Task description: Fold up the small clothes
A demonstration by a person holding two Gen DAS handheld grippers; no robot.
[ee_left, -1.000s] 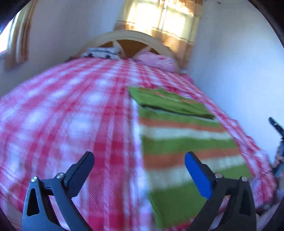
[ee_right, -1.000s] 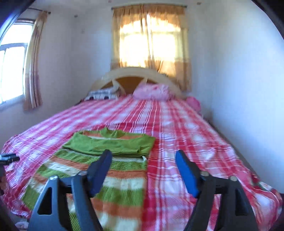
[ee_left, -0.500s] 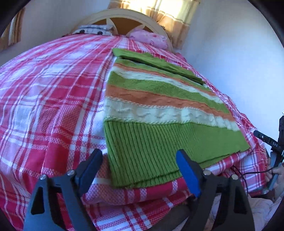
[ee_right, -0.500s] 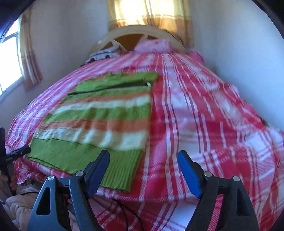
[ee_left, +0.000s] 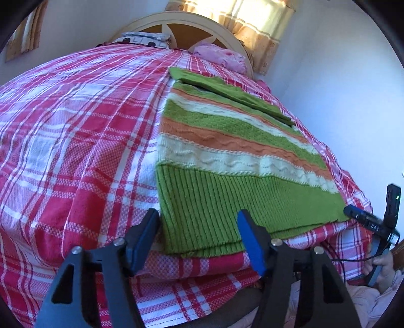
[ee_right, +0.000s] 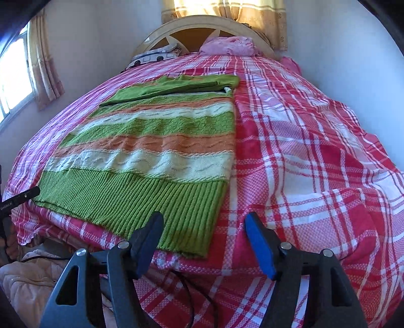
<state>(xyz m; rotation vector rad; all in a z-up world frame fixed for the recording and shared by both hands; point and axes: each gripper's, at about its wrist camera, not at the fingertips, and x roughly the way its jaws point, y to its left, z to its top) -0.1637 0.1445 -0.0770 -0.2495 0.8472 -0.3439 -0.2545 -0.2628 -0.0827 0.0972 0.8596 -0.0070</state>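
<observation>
Sweater (ee_left: pixel 227 161), knitted in green, orange and cream stripes, lies flat on the bed (ee_left: pixel 75 131), its ribbed green hem at the near edge of the mattress and its green sleeves folded across the far end toward the headboard (ee_left: pixel 192 22). The bed carries a red, pink and white checked cover, with a pink pillow (ee_right: pixel 228 45) and a patterned pillow (ee_right: pixel 154 56) at the head.

Left gripper (ee_left: pixel 198 239) hangs just in front of the hem's left corner, fingers wide apart and holding nothing; the hem edge shows between them. Right gripper (ee_right: pixel 204 242) hangs by the hem's right corner, also spread apart and empty, with its left finger in front of the green ribbing and its blue-padded right finger over the bare checked cover. Each view catches the tip of the other gripper at the frame's side, beyond the sweater's opposite corner. Curtains (ee_right: pixel 222 10) glow with daylight behind the headboard.
</observation>
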